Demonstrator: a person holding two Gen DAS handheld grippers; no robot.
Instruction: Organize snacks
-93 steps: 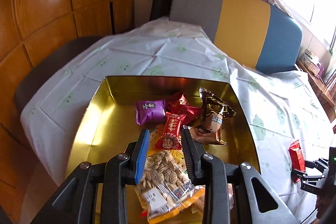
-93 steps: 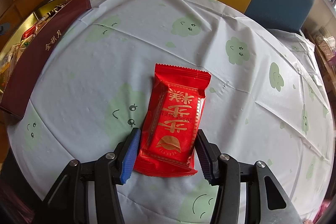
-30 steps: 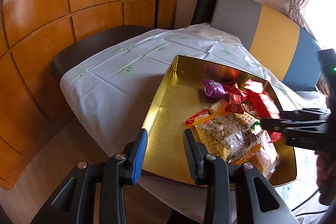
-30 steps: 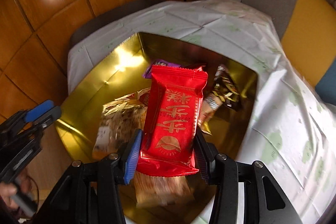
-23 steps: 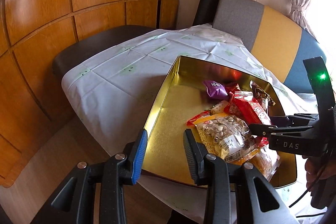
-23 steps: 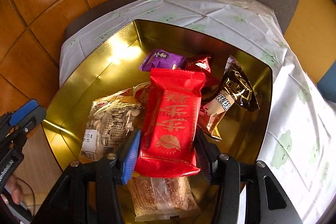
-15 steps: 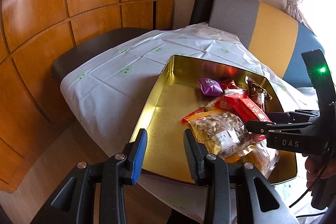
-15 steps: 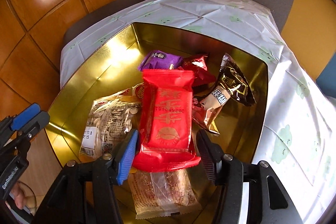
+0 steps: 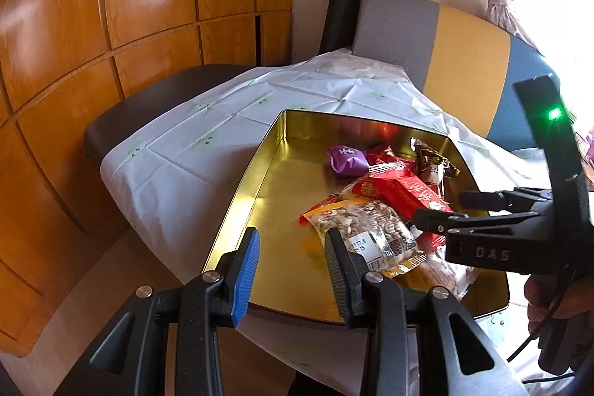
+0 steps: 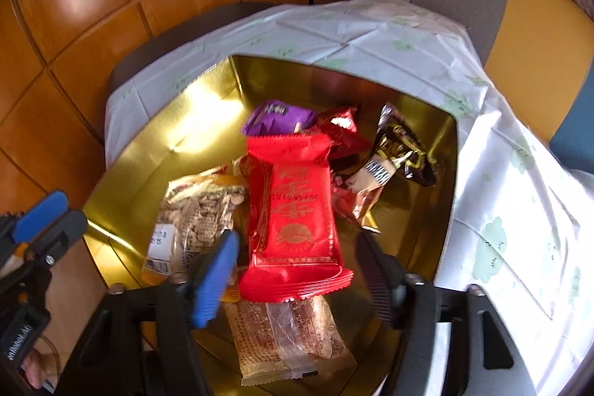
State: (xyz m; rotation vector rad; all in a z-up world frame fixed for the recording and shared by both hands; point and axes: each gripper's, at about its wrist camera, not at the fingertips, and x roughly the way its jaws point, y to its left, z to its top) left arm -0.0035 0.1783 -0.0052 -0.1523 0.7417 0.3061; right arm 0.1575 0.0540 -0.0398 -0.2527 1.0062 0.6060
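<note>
Two hand-held grippers: right hand-held gripper point(image 10: 297, 270) opening, off the red packet point(image 10: 293, 210); left hand-held gripper point(image 9: 289, 247) parted, empty.

Red packet point(image 10: 295, 210), gold tin point(image 10: 156, 151)

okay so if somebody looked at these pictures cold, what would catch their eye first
Most likely the big red snack packet, lying on top of the other snacks in the shiny gold tin, with the right gripper opening around its near end, pads clear of it. Next, the tin itself, glaring on the pale tablecloth. The left gripper hovers empty over the tin's near edge.
</note>
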